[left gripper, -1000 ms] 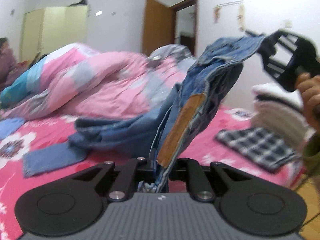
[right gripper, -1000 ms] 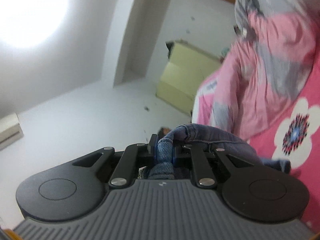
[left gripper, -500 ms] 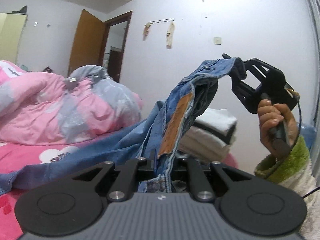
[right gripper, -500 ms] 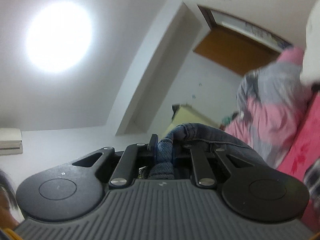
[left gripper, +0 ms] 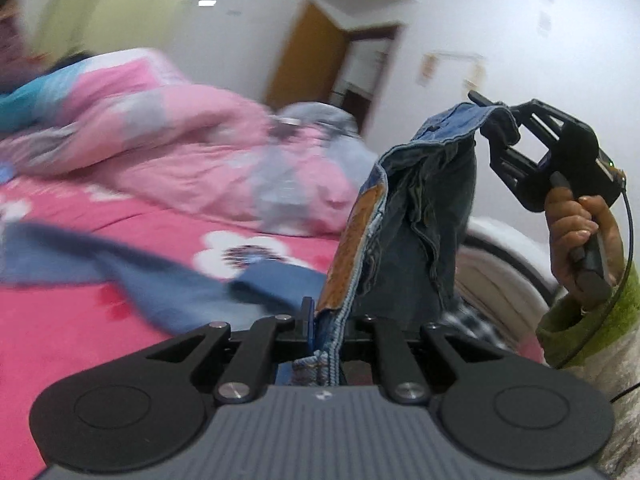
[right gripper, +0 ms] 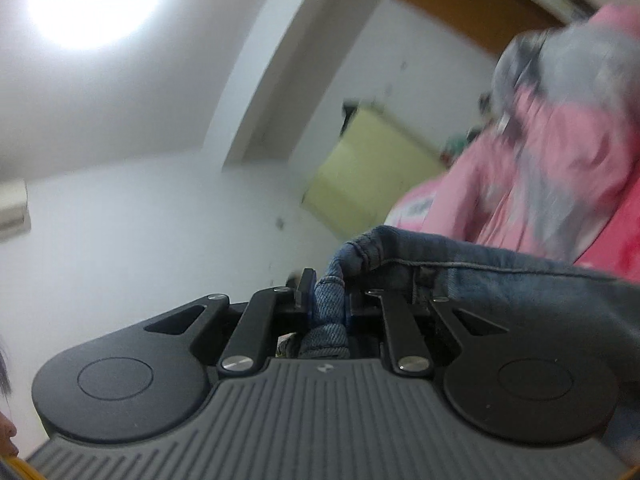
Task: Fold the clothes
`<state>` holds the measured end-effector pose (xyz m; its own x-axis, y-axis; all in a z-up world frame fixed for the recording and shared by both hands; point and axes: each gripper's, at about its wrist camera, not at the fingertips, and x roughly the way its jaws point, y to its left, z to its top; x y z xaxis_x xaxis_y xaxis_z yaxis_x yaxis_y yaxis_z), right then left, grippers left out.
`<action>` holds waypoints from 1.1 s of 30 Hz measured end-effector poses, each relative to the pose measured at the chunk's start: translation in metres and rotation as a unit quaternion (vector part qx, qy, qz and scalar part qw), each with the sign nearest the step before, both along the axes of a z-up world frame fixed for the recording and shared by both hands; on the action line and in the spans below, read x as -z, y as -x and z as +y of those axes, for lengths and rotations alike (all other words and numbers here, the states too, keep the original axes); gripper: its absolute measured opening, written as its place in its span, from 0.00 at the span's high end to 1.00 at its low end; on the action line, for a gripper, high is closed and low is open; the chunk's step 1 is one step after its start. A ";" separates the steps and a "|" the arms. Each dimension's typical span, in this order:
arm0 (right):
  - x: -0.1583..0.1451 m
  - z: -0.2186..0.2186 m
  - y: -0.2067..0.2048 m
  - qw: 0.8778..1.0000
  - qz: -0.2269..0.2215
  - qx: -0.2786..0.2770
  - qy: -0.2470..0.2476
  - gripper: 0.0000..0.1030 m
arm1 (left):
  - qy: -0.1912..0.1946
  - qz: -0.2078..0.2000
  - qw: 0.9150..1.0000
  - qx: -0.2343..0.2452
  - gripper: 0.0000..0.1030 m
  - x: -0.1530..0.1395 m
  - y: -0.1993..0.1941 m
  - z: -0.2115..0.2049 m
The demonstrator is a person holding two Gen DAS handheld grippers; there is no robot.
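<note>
A pair of blue jeans (left gripper: 424,220) hangs in the air between both grippers, waistband up, with a brown leather patch facing me. My left gripper (left gripper: 326,320) is shut on one end of the waistband. The right gripper (left gripper: 496,132), held by a hand in a green sleeve, is shut on the other end, higher and to the right. In the right wrist view the right gripper (right gripper: 328,300) pinches a bunched fold of the jeans (right gripper: 500,280), which run off to the right. The legs (left gripper: 132,268) trail down onto the bed, blurred.
The bed has a pink flowered sheet (left gripper: 80,340) and a crumpled pink and grey quilt (left gripper: 192,136) at the back. A stack of folded clothes (left gripper: 496,276) lies at the right behind the jeans. A brown door (left gripper: 304,56) and a yellow wardrobe (right gripper: 368,168) stand against the walls.
Both grippers swung to the right and back left, still holding the jeans. The waistband now hangs tighter and nearer, and the legs have been dragged across the sheet.
</note>
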<state>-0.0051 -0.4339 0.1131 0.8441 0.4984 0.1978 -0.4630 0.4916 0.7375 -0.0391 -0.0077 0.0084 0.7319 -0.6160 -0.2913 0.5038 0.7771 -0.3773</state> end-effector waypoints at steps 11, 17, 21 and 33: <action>-0.013 0.217 -0.201 0.976 0.068 -0.175 0.109 0.89 | 0.089 0.029 0.973 -0.210 0.90 0.020 -0.026 0.167; 0.008 0.352 -0.281 0.951 0.112 -0.228 0.178 0.89 | 0.050 0.080 0.940 -0.327 0.90 0.030 -0.071 0.229; 0.041 0.417 -0.333 0.935 0.164 -0.243 0.200 0.89 | 0.039 0.112 0.921 -0.370 0.90 0.041 -0.096 0.263; 0.164 0.495 -0.427 0.877 0.355 -0.270 0.178 0.52 | -0.071 0.089 0.885 -0.451 0.32 0.047 -0.127 0.251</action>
<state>0.4219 0.0610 -0.0505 0.3140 0.7870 -0.5311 -0.1848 0.5993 0.7789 0.0875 0.2433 -0.0388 0.8423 0.2487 -0.4783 -0.4039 0.8787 -0.2544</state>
